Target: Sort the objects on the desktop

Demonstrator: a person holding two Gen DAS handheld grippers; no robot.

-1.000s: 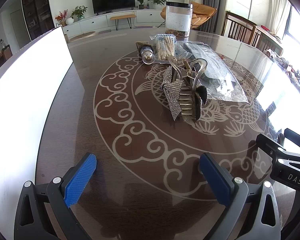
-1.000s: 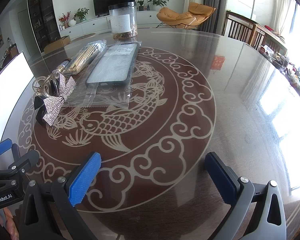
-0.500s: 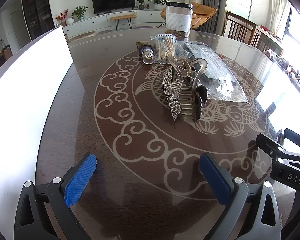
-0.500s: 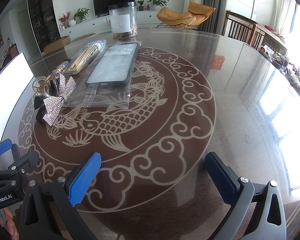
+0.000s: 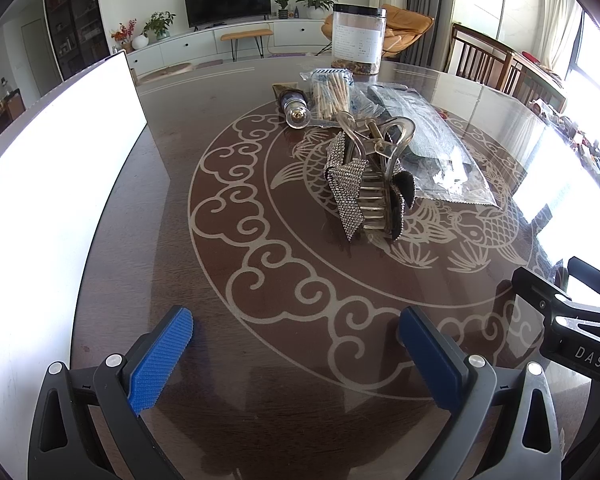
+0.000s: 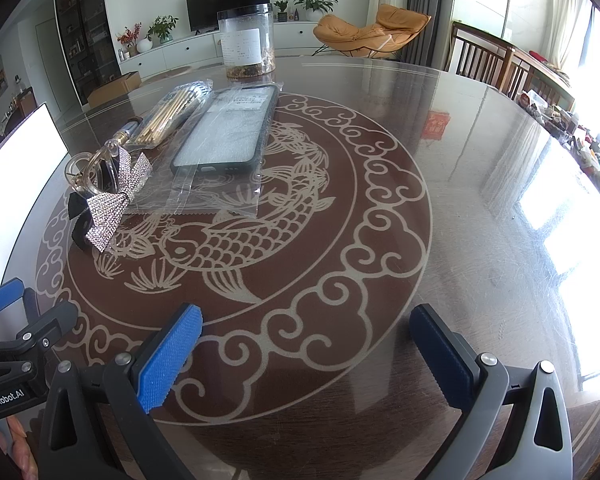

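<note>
A rhinestone bow hair claw (image 5: 370,184) lies mid-table; it also shows in the right wrist view (image 6: 104,196). Behind it lie a phone case in a clear bag (image 5: 424,136) (image 6: 228,132), a bag of wooden sticks (image 5: 332,92) (image 6: 170,114) and a small bottle (image 5: 294,106). A clear jar (image 5: 356,42) (image 6: 246,42) stands at the back. My left gripper (image 5: 296,344) is open and empty near the front edge, well short of the hair claw. My right gripper (image 6: 306,344) is open and empty, to the right of the objects.
A white box (image 5: 56,168) stands along the table's left side. The dark round table (image 6: 460,168) has a fish pattern under glass. Wooden chairs (image 5: 488,64) stand at the far right. The left gripper shows in the right wrist view (image 6: 16,344).
</note>
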